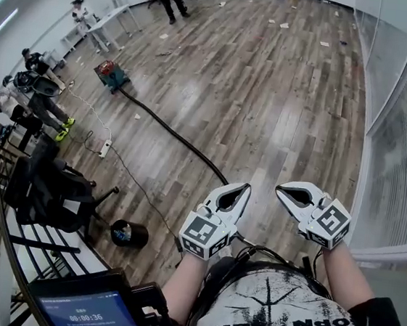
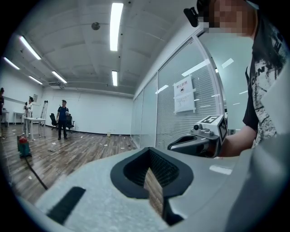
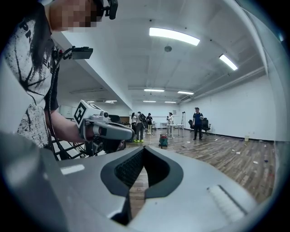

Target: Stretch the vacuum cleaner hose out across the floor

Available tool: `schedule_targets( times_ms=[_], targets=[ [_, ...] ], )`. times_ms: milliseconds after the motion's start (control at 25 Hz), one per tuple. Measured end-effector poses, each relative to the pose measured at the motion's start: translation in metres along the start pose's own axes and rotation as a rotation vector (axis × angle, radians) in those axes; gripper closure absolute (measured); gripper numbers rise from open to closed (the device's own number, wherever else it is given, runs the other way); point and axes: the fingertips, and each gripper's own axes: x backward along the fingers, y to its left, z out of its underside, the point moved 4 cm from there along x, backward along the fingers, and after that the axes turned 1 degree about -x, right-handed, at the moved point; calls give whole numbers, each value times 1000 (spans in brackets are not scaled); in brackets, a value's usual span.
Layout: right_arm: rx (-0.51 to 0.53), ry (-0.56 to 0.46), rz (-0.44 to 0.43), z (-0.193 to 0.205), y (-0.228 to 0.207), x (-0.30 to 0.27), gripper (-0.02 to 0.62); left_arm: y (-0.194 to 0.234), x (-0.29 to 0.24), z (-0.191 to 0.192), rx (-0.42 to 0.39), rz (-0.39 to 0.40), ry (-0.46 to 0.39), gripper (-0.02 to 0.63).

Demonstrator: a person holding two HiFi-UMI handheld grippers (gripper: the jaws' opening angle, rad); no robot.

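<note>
The red and teal vacuum cleaner (image 1: 112, 75) stands on the wood floor at the far left. Its black hose (image 1: 174, 135) runs diagonally from it toward me and ends out of sight below my left gripper (image 1: 238, 192). Both grippers are held up in front of my chest, side by side and well above the floor. The left one is shut and empty, and so is my right gripper (image 1: 286, 193). In the left gripper view the closed jaws (image 2: 151, 158) point down the room, with the vacuum cleaner (image 2: 22, 147) far left. The right gripper view shows its closed jaws (image 3: 144, 156) and the vacuum cleaner (image 3: 163, 141) beyond.
A white power strip (image 1: 104, 149) with a thin cable lies left of the hose. A black office chair (image 1: 48, 185) and a round black bin (image 1: 130, 233) stand near left. A glass wall (image 1: 399, 108) lines the right. People stand at the left and the far end; paper scraps litter the floor.
</note>
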Motion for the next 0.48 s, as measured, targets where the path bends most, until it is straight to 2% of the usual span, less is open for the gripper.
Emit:
schedule_targets(
  times_ms=[320,480],
  targets=[
    [11,0,2,0,1,5,589,-5,-1,1,1,-3,0,606],
    [51,1,-5,4,5,5,589,-4,5,3,6,-10,-6,606]
  ],
)
